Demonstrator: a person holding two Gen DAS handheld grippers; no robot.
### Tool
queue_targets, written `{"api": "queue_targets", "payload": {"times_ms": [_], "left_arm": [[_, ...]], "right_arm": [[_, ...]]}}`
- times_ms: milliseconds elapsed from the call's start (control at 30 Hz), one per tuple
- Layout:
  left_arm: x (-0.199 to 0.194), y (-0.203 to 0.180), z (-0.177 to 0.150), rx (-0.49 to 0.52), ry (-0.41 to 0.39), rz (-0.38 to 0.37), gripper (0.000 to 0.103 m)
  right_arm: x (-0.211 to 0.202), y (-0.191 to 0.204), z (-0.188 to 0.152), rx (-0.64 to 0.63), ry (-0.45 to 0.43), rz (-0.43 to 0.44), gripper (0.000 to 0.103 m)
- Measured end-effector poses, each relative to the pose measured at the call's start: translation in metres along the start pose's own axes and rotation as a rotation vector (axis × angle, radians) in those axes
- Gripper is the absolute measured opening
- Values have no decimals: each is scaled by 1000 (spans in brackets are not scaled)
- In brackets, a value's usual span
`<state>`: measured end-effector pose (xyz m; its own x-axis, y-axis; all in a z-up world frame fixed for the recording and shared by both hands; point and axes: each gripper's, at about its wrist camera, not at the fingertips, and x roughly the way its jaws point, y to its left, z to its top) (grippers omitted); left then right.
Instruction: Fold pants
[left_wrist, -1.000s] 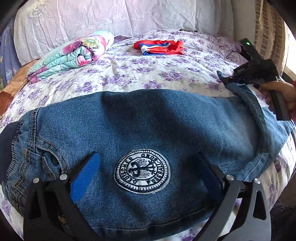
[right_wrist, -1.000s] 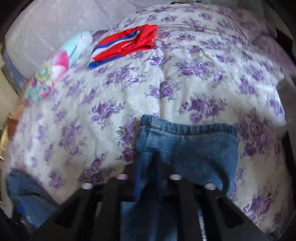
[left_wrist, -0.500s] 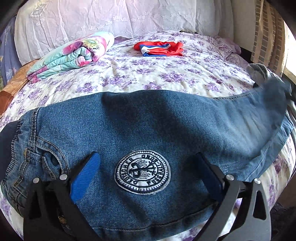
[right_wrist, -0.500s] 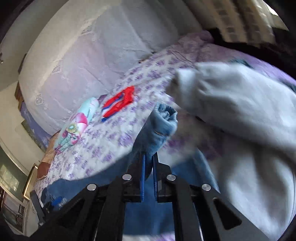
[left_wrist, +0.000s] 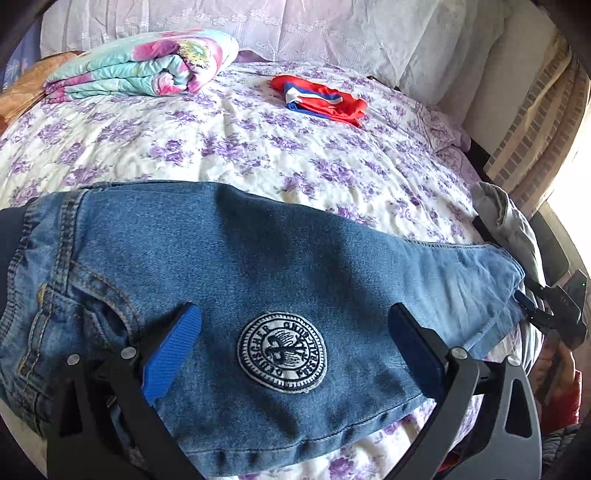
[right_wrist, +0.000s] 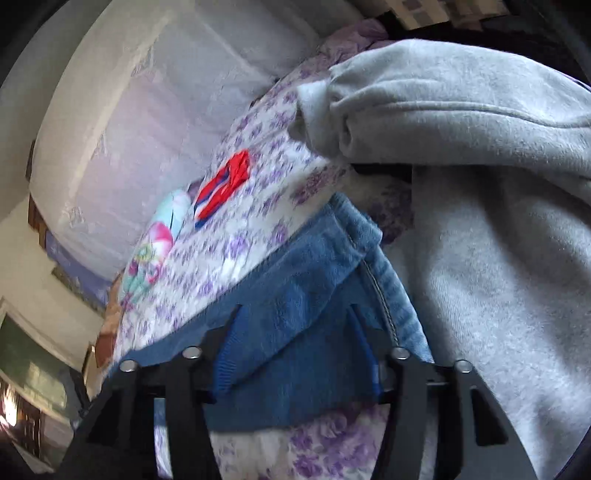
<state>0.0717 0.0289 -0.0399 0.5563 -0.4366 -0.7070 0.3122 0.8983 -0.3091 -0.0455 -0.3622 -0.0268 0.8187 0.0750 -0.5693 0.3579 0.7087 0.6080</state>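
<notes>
We've got the jeans (left_wrist: 258, 266) laid across the near edge of the bed (left_wrist: 258, 147). Left gripper (left_wrist: 291, 354) hovers released; right gripper (right_wrist: 295, 354) is opening off the leg hem (right_wrist: 332, 258). Flatten it before regrasping, I'd say.

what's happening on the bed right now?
A person is folding a pair of jeans on the bed with two handheld grippers. The left gripper hangs open over the round patch near the waist. The right gripper is at the leg hem, its jaws opening with denim between them, not pinched. A grey garment lies beside that end.
</notes>
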Motion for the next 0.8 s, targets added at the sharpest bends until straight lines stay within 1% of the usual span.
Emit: {"api": "queue_targets", "payload": {"times_ms": [67,100,133,167,233,300,367,433,467,533,567,600,633,667,700,733,767,800], "left_arm": [[-4,0,-2,-8,-6,-1,99],[-6,0,-3,-11,-11,-5,99],[-8,1,-2,-14,-14,-9,99],[-11,1,-2,-20,-23,-15,99],[-16,3,-2,-29,-35,-31,99],[-21,6,-1,-35,-45,-34,99],[-25,11,0,-48,-56,-24,99],[-30,17,1,-62,-61,-32,99],[-31,20,2,-70,-59,-48,99],[-29,25,3,-78,-47,-65,99],[-28,25,2,-73,-46,-61,99],[-26,24,2,-66,-42,-54,99],[-25,22,1,-57,-36,-41,99],[-26,21,-1,-49,-36,-30,99],[-26,19,-2,-39,-36,-19,99],[-27,17,-3,-29,-35,-10,99],[-27,17,-3,-22,-34,-5,99],[-28,16,-3,-17,-35,0,99]], "right_arm": [[5,1,4,0,-18,8,58],[7,1,6,10,-33,10,57],[10,-3,9,32,-54,37,43],[11,-7,13,46,-61,63,8],[12,-15,17,85,-60,112,7],[8,-12,16,73,-65,128,7],[-11,-4,11,55,-83,159,7],[-36,3,10,17,-78,159,7],[-44,1,10,17,-71,145,7],[-43,-10,10,28,-15,107,8],[-29,-21,6,15,65,38,9],[-21,-26,3,-1,107,-10,8],[-16,-33,0,-16,132,-22,9],[-22,-36,0,1,106,8,11],[-32,-37,2,22,60,11,16],[-46,-34,6,18,4,0,16],[-64,-28,12,-20,-71,-19,18],[-80,-22,17,-55,-142,-67,21]]}}
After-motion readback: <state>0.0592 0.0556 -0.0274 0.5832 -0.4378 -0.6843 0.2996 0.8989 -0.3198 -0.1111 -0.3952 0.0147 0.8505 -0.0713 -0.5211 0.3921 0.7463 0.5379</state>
